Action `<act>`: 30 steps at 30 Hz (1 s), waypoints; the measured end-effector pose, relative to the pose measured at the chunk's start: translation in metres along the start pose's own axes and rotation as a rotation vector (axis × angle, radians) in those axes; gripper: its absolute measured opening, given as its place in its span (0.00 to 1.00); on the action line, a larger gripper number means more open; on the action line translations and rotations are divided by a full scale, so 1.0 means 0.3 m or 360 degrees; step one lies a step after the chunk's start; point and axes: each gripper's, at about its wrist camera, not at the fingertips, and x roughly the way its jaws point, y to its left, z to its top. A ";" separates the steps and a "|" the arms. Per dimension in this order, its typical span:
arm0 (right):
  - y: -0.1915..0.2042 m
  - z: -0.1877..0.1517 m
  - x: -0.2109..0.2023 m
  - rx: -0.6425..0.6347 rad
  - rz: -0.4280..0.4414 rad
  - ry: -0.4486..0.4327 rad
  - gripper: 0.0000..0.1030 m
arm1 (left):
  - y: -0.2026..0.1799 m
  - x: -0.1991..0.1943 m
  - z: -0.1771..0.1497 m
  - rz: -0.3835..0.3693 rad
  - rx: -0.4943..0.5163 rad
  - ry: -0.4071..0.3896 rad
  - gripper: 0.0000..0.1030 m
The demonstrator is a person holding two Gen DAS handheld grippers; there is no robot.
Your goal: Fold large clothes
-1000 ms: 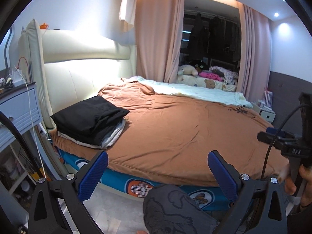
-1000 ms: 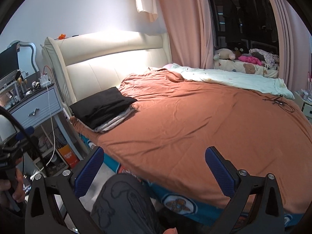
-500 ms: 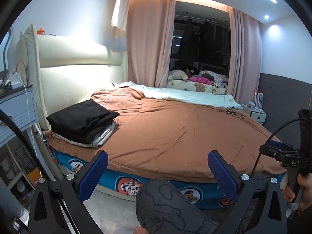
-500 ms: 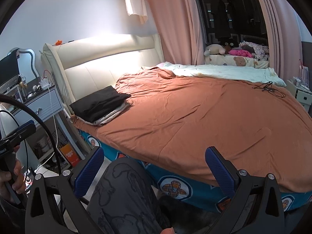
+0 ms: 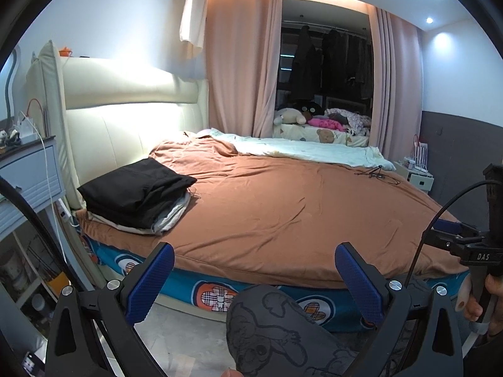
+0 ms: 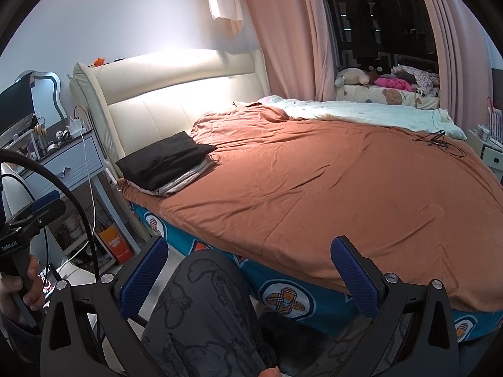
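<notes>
Across the room before us spreads the bed (image 5: 283, 213) under its brown cover. Near the headboard sits a stack of folded clothes (image 5: 138, 194), black on top. Our left gripper (image 5: 251, 279) and right gripper (image 6: 248, 275) hover short of the mattress, both spread wide, empty.

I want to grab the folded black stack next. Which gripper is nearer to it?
Left, by a small margin. The left gripper sits off the bed's edge, right of the folded black stack; the right gripper is farther right still. Both are open, touching nothing.
</notes>
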 end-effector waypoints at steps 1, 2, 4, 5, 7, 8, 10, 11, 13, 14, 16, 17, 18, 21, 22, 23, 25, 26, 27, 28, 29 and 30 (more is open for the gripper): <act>-0.002 0.003 0.003 0.0000 -0.0001 0.0004 1.00 | 0.001 0.002 -0.001 0.0000 -0.0002 0.0002 1.00; 0.004 0.000 0.005 0.0001 -0.0005 0.0005 1.00 | 0.004 0.003 -0.001 0.0000 -0.0005 0.0003 1.00; 0.005 0.002 0.011 0.0002 -0.0003 0.0012 1.00 | 0.008 0.002 -0.002 0.0002 -0.0012 -0.0002 1.00; 0.005 0.002 0.012 0.0003 -0.0001 0.0014 1.00 | 0.010 0.003 -0.002 0.0003 -0.0014 -0.0003 1.00; 0.004 0.003 0.013 0.0003 -0.0002 0.0017 1.00 | 0.012 0.004 -0.001 0.0002 -0.0012 -0.0002 1.00; 0.003 0.004 0.013 0.0003 -0.0001 0.0020 1.00 | 0.012 0.005 0.000 0.0002 -0.0009 -0.0001 1.00; 0.000 0.004 0.010 0.0008 -0.0005 0.0021 1.00 | 0.009 0.007 0.000 0.0002 -0.0007 0.0002 1.00; 0.001 0.005 0.011 0.0008 -0.0005 0.0023 1.00 | 0.010 0.007 0.000 -0.0001 -0.0010 0.0002 1.00; -0.004 0.004 0.007 0.0013 -0.0004 0.0025 1.00 | 0.007 0.009 0.000 -0.0005 -0.0011 0.0006 1.00; -0.006 0.004 0.006 0.0014 -0.0005 0.0026 1.00 | 0.006 0.008 0.000 -0.0005 -0.0009 0.0008 1.00; -0.010 0.004 0.002 0.0018 -0.0004 0.0026 1.00 | 0.002 0.008 0.001 -0.0005 -0.0004 0.0010 1.00; -0.011 0.004 0.000 0.0018 -0.0004 0.0025 1.00 | 0.000 0.008 0.002 -0.0007 -0.0002 0.0010 1.00; -0.012 0.004 0.000 0.0017 -0.0005 0.0025 1.00 | -0.003 0.007 0.002 -0.0009 0.0002 0.0011 1.00; -0.015 0.004 -0.001 0.0017 0.0000 0.0026 1.00 | -0.009 -0.003 0.001 -0.0009 0.0001 -0.0002 1.00; -0.017 0.005 -0.004 0.0015 -0.0001 0.0026 1.00 | -0.009 -0.008 0.001 -0.0010 0.0000 -0.0010 1.00; -0.019 0.007 -0.005 0.0013 -0.0002 0.0024 1.00 | -0.010 -0.011 0.002 -0.0012 0.0000 -0.0012 1.00; -0.019 0.009 -0.011 0.0013 -0.0006 0.0015 1.00 | -0.011 -0.014 0.001 -0.0016 0.0004 -0.0013 1.00; -0.021 0.009 -0.013 0.0015 -0.0005 0.0013 1.00 | -0.010 -0.016 0.002 -0.0016 0.0004 -0.0014 1.00; -0.024 0.010 -0.015 0.0017 -0.0002 0.0011 1.00 | -0.010 -0.016 0.002 -0.0016 0.0004 -0.0014 1.00; -0.026 0.011 -0.018 0.0019 0.0000 0.0007 1.00 | -0.010 -0.016 0.002 -0.0016 0.0003 -0.0013 1.00; -0.029 0.010 -0.019 0.0019 0.0001 0.0005 1.00 | -0.010 -0.016 0.001 -0.0017 0.0004 -0.0013 1.00; -0.030 0.011 -0.021 0.0020 0.0001 0.0005 1.00 | -0.010 -0.017 0.001 -0.0017 0.0004 -0.0012 1.00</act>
